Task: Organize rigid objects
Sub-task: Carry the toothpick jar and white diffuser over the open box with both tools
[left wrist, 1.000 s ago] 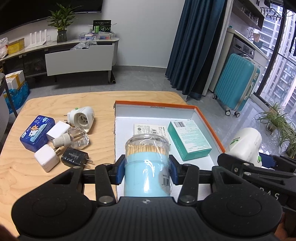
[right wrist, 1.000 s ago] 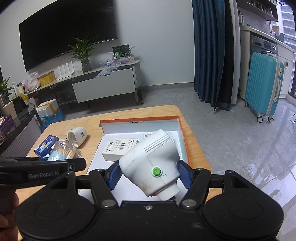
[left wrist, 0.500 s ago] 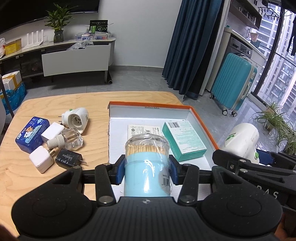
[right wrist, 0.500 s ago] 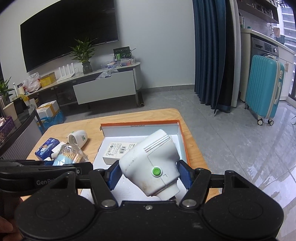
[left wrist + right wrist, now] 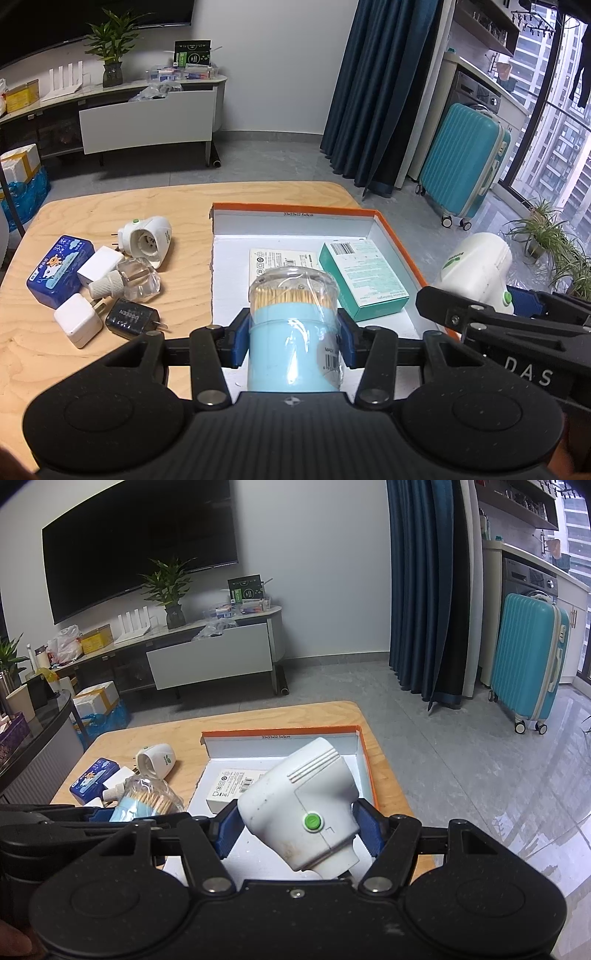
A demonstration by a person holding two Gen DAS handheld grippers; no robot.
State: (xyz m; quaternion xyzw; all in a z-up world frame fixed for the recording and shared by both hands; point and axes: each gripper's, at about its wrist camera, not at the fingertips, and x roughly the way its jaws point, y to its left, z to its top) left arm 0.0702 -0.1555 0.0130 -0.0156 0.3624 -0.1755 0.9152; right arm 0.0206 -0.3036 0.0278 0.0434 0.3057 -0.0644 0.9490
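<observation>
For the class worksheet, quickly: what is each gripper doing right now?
Left gripper: closed on the blue toothpick jar.
Right gripper: closed on the white plug-in device.

Your left gripper (image 5: 293, 338) fills the bottom of the left wrist view, its blue pads (image 5: 239, 341) pressed on either side of a light blue toothpick jar (image 5: 293, 332) at lower centre. Your right gripper (image 5: 297, 830) fills the bottom of the right wrist view, its jaws set wider and clamped on a white plug-in device (image 5: 303, 808) tilted toward the upper right. Each gripper shows at the edge of the other's frame, side by side.
</observation>
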